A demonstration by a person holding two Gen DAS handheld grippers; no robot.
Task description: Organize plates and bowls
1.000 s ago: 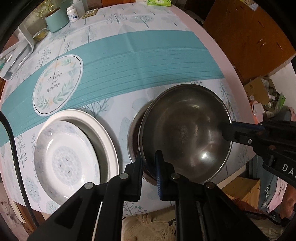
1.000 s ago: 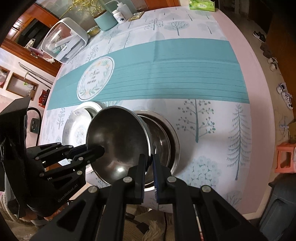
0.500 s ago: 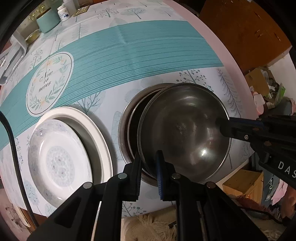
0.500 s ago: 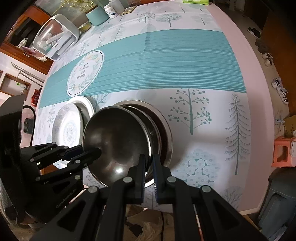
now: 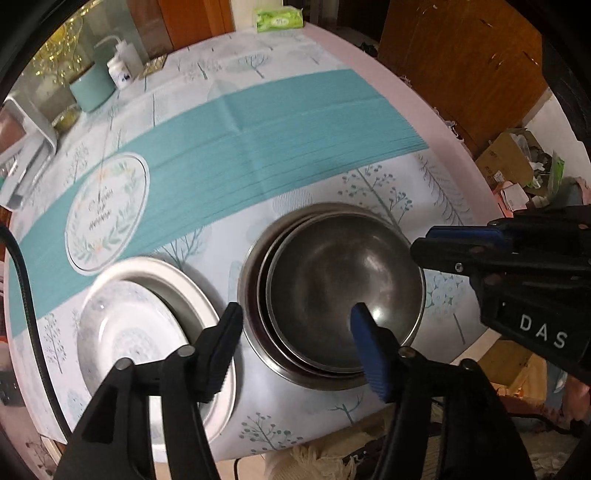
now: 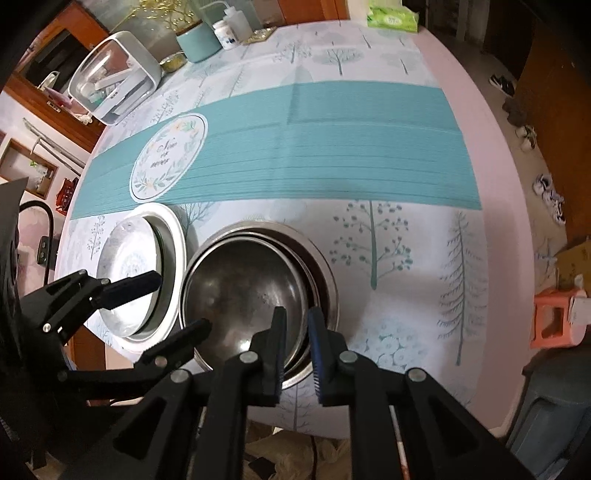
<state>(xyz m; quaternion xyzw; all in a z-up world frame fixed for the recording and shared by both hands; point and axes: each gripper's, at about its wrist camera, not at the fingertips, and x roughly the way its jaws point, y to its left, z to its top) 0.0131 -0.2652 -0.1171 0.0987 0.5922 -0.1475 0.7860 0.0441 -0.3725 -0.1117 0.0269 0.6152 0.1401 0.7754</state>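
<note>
A dark steel bowl lies nested in a stack of steel bowls near the table's front edge. My left gripper hangs over the stack's left rim. Its jaws are opening wide, and neither pad touches the bowl. My right gripper stands at the right rim. Its jaws are opening too, and the thin rims sit loose in the small gap. Left of the bowls, a patterned white plate rests off-centre in a larger white plate.
A teal canister, white bottles, a white lidded container and a green tissue pack stand at the table's far side. Cardboard boxes and an orange stool sit on the floor to the right.
The steel bowl, held tilted by both grippers, has dropped level into the stack. The left jaws have sprung wide apart and the right jaws have parted slightly off the rim.
</note>
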